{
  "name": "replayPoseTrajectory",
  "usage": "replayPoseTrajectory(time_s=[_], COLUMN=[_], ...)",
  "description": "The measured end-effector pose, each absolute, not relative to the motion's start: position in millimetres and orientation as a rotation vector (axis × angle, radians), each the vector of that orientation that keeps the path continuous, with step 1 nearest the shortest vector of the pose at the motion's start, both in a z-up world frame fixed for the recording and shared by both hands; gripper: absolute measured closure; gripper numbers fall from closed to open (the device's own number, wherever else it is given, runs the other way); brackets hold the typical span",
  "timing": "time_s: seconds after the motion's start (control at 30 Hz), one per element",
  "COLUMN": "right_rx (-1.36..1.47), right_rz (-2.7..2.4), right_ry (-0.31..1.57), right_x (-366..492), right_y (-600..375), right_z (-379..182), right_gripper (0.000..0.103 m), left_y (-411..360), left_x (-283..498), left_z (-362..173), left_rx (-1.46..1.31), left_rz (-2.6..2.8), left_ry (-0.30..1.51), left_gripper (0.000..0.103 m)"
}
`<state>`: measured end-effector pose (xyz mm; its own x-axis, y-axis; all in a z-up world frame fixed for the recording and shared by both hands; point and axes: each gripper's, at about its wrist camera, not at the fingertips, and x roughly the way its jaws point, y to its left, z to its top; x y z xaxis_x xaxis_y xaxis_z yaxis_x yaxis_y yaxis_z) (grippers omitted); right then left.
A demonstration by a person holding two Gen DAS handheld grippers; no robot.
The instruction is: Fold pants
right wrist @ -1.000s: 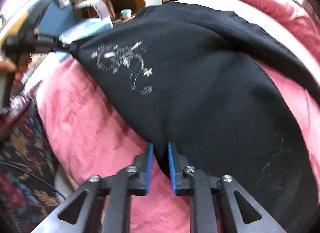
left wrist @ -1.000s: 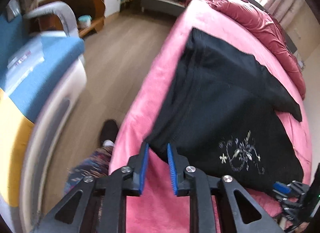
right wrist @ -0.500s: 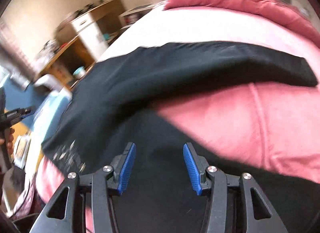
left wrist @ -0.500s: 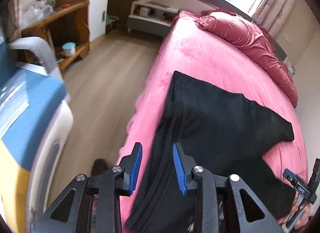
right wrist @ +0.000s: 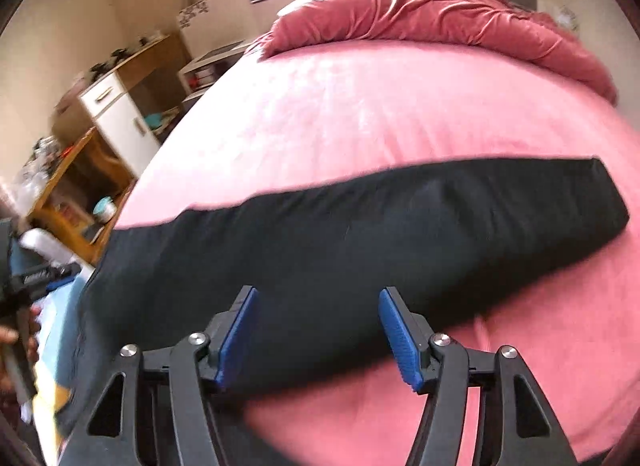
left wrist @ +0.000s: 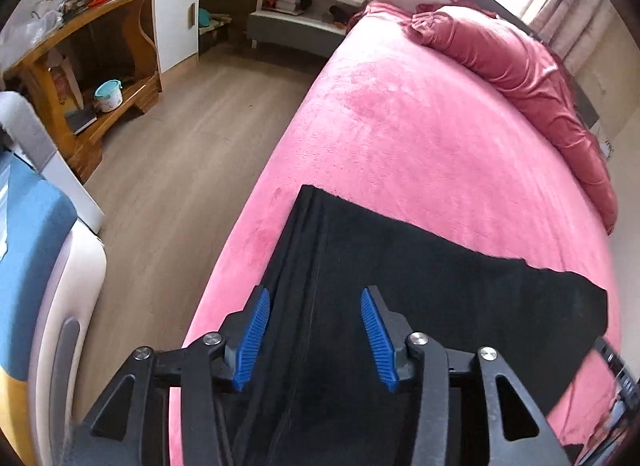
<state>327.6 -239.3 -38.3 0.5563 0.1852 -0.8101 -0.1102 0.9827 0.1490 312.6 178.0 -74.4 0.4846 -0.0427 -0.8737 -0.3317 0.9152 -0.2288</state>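
Left wrist view: the left gripper [left wrist: 314,340], its jaws just having been opening, stands parted and empty above the folded black fabric pants [left wrist: 420,306] lying on the pink plush bed [left wrist: 400,137]. Right wrist view: the right gripper [right wrist: 318,338], likewise just widened, grips nothing over the pants [right wrist: 360,225].

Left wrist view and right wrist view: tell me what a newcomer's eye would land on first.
The black pants stand out first, spread across the near part of the pink bed. Next come the blue-padded fingers of the left gripper, apart above the cloth with nothing pinched, and the right gripper is open likewise. A crumpled red quilt lies at the bed's far end.
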Motion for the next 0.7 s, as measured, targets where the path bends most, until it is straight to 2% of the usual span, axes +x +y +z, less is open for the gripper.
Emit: replayPoseTrajectory(time_s=[0.27, 0.37, 0.43, 0.47, 0.5, 0.53, 0.57, 0.6, 0.7], right_rx=[0.031, -0.024, -0.050, -0.059, -0.065, -0.065, -0.052, -0.049, -0.013], right_rz=[0.059, 0.027, 0.016, 0.022, 0.029, 0.043, 0.067, 0.074, 0.092], right_ry=[1.013, 1.046, 1.081, 1.108, 1.113, 1.101, 1.099, 1.099, 1.064], right_x=[409.3, 430.9, 443.0, 448.4, 450.7, 451.7, 453.0, 452.9, 445.3], right_y=[-234.6, -228.2, -224.5, -223.4, -222.7, -222.1, -222.4, -222.9, -230.7], right_z=[-57.9, -73.9, -86.5, -94.8, -98.2, -98.0, -95.9, -94.1, -80.2], right_gripper=[0.040, 0.040, 0.041, 0.046, 0.047, 0.056, 0.081, 0.097, 0.099], left_y=[183.3, 175.7, 168.4, 166.3, 164.8, 164.8, 165.7, 167.0, 171.4], left_x=[354.5, 365.5, 371.0, 373.2, 375.4, 376.3, 376.8, 376.3, 370.9], left_z=[-102.7, -109.5, -110.5, -111.4, -113.2, -113.4, -112.8, -111.0, -102.5], left_rx=[-0.382, -0.320, -0.266, -0.250, -0.238, -0.239, -0.248, -0.259, -0.310], left_rz=[0.221, 0.215, 0.213, 0.207, 0.202, 0.198, 0.189, 0.182, 0.145], left_ry=[1.069, 1.092, 1.087, 1.086, 1.091, 1.093, 1.090, 1.086, 1.055], left_gripper=[0.055, 0.069, 0.069, 0.071, 0.074, 0.077, 0.087, 0.091, 0.095])
